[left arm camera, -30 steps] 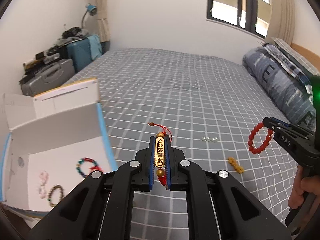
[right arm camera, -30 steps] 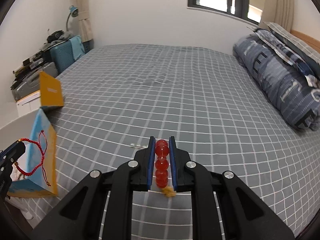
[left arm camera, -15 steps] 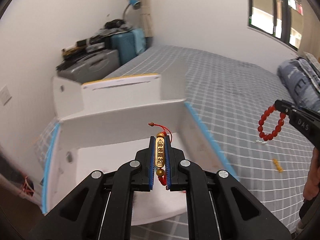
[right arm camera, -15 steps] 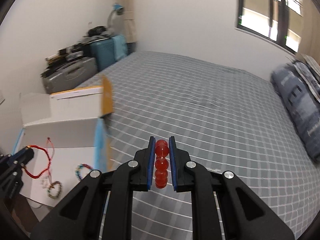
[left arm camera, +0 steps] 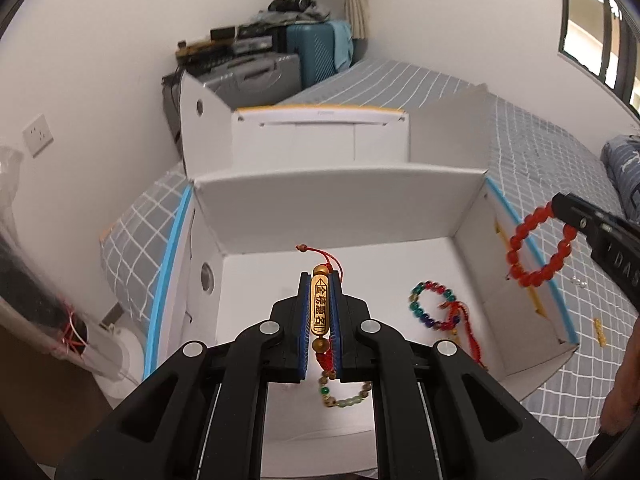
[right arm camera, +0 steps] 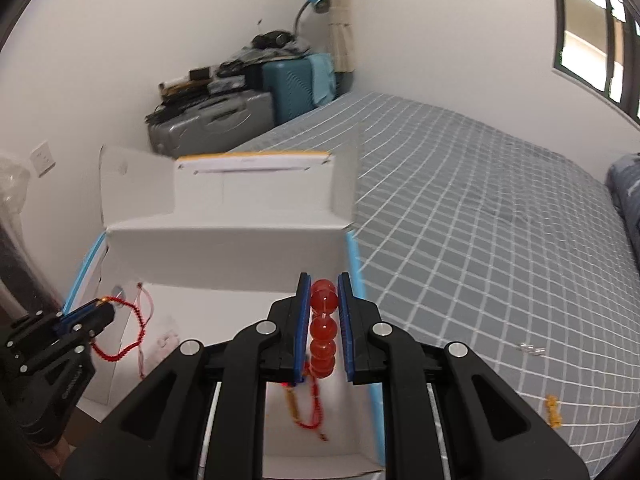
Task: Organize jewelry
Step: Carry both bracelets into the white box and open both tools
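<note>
Hovering over the open white box [left arm camera: 472,216], the left claw [left arm camera: 320,304] is clamped on a gold charm [left arm camera: 320,307] with a red cord. To its right, the right claw [right arm camera: 324,312] pinches a red bead bracelet [right arm camera: 323,332] above the box's right wall. On the box floor lie a multicoloured bead bracelet [left arm camera: 424,304] and a green-brown one [left arm camera: 344,398]. The box sits at the left edge of the checked bed [right arm camera: 480,220], where a small gold piece [right arm camera: 553,416] and clear beads [right arm camera: 531,348] lie apart.
</note>
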